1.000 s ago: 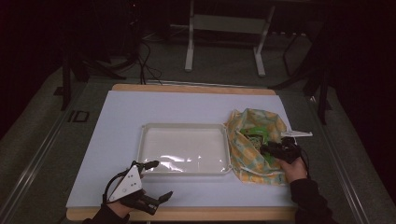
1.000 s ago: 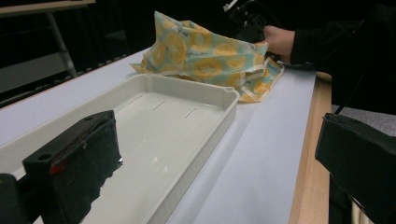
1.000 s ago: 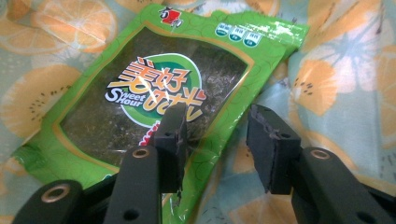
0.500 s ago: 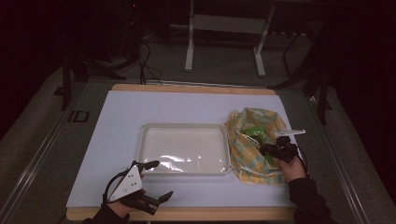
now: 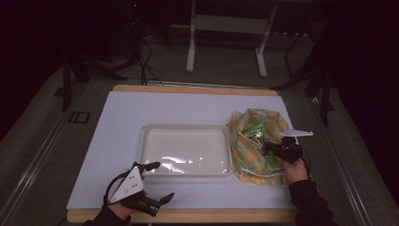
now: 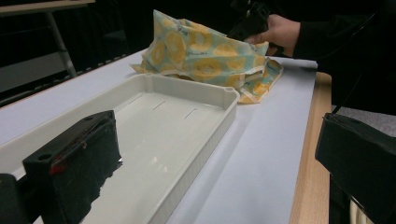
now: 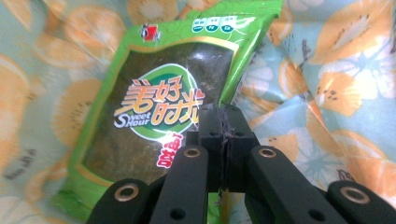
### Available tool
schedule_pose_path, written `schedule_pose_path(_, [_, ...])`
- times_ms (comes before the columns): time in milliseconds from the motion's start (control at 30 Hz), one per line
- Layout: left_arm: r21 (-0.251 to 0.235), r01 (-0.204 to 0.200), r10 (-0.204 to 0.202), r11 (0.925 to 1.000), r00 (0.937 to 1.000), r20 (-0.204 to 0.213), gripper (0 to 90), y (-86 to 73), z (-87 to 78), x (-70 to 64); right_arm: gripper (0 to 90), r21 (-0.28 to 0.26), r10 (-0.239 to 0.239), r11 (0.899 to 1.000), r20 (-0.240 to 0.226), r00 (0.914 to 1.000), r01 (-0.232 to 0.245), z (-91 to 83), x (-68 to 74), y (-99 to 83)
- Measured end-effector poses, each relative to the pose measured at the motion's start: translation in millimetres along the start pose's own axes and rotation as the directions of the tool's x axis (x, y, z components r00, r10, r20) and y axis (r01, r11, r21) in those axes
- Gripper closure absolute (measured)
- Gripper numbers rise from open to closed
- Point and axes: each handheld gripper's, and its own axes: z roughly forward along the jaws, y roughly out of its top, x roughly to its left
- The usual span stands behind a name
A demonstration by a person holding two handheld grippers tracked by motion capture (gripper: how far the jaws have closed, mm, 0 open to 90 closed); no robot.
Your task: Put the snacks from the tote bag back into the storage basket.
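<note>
High view: white tray at the middle of a pale blue mat, on a wooden table. Just beside the tray's right edge, touching it, a crumpled cloth bag printed with orange slices on pale blue. Green packets visible inside the bag's open top. Right gripper reaching into the bag from its right side, the hand and dark sleeve coming in from the bottom right. Left gripper low at the front left, near the tray's front left corner, resting over the mat close to the table's front edge.

Right gripper view: jaws pressed together, tips closed on the lower right edge of a green snack packet with a dark window and red and orange lettering reading "Sweet Hour". Packet lying flat on the printed cloth, tilted slightly, cloth all around it.

Left gripper view: jaws wide apart, one at the left over the tray's near end, the other at the far right over the wooden table edge; nothing between them. Tray empty and glossy, stretching away toward the bag. Beyond, the other hand at the top of the bag, holding its gripper down into the folds.
</note>
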Motion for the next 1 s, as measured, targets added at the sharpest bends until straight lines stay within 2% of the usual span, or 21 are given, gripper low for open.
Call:
schedule_pose_path(333, [-0.001, 0.0, 0.0, 1.0, 1.0, 0.001, 0.3, 0.1, 0.0, 0.4, 88.9, -0.072, 0.013, 0.997, -0.002, 0.9999, -0.013, -18.0, 4.1, 5.6])
schedule_pose_path(533, [0.002, -0.001, 0.001, 1.0, 1.0, 0.002, 0.3, 0.2, 0.0, 0.2, 88.9, -0.097, 0.022, 0.995, -0.004, 0.9997, -0.023, -26.4, 4.7, 8.2])
schedule_pose_path(1000, [0.002, -0.001, 0.001, 1.0, 1.0, 0.001, 0.3, 0.1, 0.3, 0.3, 89.2, -0.191, 0.049, 0.981, 0.011, 0.9987, -0.046, -50.6, 3.1, 14.1])
